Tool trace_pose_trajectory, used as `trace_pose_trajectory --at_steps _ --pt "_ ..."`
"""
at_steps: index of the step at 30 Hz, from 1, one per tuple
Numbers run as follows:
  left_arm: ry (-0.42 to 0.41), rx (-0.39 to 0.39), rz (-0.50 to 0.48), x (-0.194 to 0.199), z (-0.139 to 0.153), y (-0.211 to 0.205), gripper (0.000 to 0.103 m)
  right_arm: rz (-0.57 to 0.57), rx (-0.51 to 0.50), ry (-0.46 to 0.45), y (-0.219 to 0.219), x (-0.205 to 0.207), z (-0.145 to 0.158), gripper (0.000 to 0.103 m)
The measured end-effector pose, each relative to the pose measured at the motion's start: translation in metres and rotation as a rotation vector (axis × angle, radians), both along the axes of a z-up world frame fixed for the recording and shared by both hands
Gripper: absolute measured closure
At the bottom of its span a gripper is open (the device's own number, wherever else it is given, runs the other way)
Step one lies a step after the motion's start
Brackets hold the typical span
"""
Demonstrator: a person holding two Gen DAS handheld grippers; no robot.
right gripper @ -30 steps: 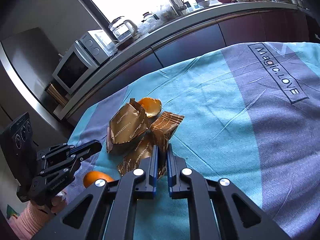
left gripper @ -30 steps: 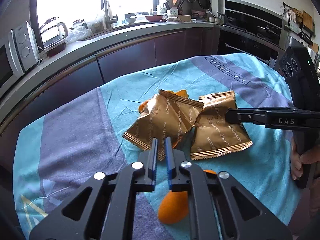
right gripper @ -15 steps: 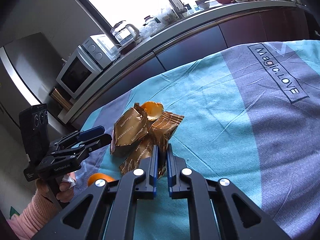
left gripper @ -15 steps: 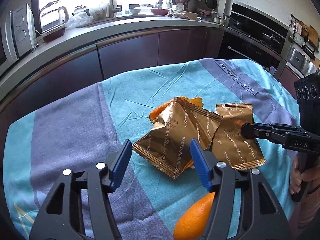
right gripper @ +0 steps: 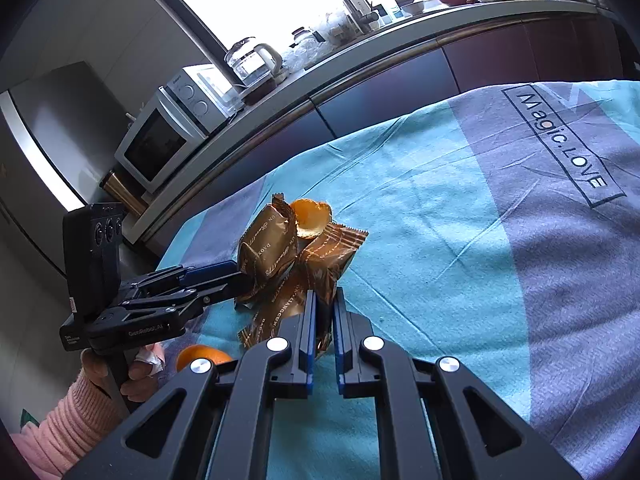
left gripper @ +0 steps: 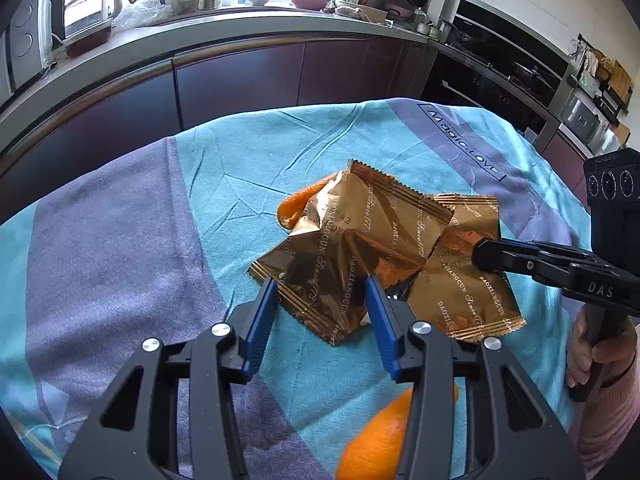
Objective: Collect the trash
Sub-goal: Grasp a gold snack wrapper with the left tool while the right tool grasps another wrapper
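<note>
Right gripper (right gripper: 323, 322) is clenched on the near edge of a gold wrapper (left gripper: 466, 292); its blue pads sit almost together with the foil pinched between them, low in the centre of the right wrist view. I judge that it holds this wrapper in place so the small heap does not slide on the cloth while the other side is taken.

The left gripper (left gripper: 322, 300) is released and its jaws have just been closing. They stand on both sides of the near corner of the larger gold wrapper (left gripper: 344, 248), in the middle of the left wrist view, but whether the pads already press the foil I cannot tell; a gap seems to remain on the right side. This wrapper is crumpled and stands up a little, which gives the jaws an edge to catch.

All the trash lies gathered in one heap in the middle of the bench, on the blue and purple cloth (left gripper: 120, 240). An orange peel (right gripper: 311, 216) leans against the far side of the wrappers. A whole orange (left gripper: 376, 440) lies apart, at the bottom of the left wrist view, under the gripper body.
</note>
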State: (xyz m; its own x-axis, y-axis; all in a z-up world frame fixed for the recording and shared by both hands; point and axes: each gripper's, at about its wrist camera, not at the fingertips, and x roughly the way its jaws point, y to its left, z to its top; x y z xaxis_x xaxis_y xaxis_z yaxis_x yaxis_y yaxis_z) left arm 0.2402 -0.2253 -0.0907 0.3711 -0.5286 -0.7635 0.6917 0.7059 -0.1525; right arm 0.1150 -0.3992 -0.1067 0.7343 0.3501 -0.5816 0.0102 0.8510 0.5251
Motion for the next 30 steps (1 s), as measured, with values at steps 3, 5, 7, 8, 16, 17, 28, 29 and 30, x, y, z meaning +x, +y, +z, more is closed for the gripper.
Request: trace_pose_trajectory --at_steps 3,5,7,8,16,17,28,29,30 --pt "-0.026 0.015 -0.015 -0.008 0.002 -0.004 0.064 -0.001 0.002 -0.012 -0.001 -0.002 0.001 0.096" --pt "-0.044 0.027 -0.034 -0.014 0.004 -0.007 0.064 0.004 0.002 -0.037 0.0 -0.004 0.005 0.096" --pt "-0.068 0.034 -0.047 -0.019 0.007 -0.008 0.063 0.008 -0.008 -0.055 0.002 -0.006 0.008 0.096" --pt "-0.082 0.032 -0.055 -0.023 0.01 -0.007 0.062 0.013 -0.013 -0.063 0.003 -0.006 0.009 0.096" --pt "-0.179 0.086 -0.088 -0.033 0.02 -0.014 0.052 0.034 -0.025 -0.094 0.007 -0.005 0.015 0.096" --pt "-0.183 0.091 -0.086 -0.032 0.019 -0.015 0.052 0.034 -0.025 -0.095 0.007 -0.005 0.016 0.096" --pt "-0.161 0.105 -0.059 -0.026 0.012 -0.015 0.099 0.042 -0.02 -0.098 0.007 -0.008 0.016 0.096" --pt "-0.161 0.102 -0.052 -0.025 0.012 -0.014 0.101 0.042 -0.021 -0.098 0.007 -0.008 0.016 0.096" --pt "-0.161 0.098 -0.048 -0.025 0.012 -0.013 0.102 0.043 -0.021 -0.098 0.008 -0.008 0.016 0.096"
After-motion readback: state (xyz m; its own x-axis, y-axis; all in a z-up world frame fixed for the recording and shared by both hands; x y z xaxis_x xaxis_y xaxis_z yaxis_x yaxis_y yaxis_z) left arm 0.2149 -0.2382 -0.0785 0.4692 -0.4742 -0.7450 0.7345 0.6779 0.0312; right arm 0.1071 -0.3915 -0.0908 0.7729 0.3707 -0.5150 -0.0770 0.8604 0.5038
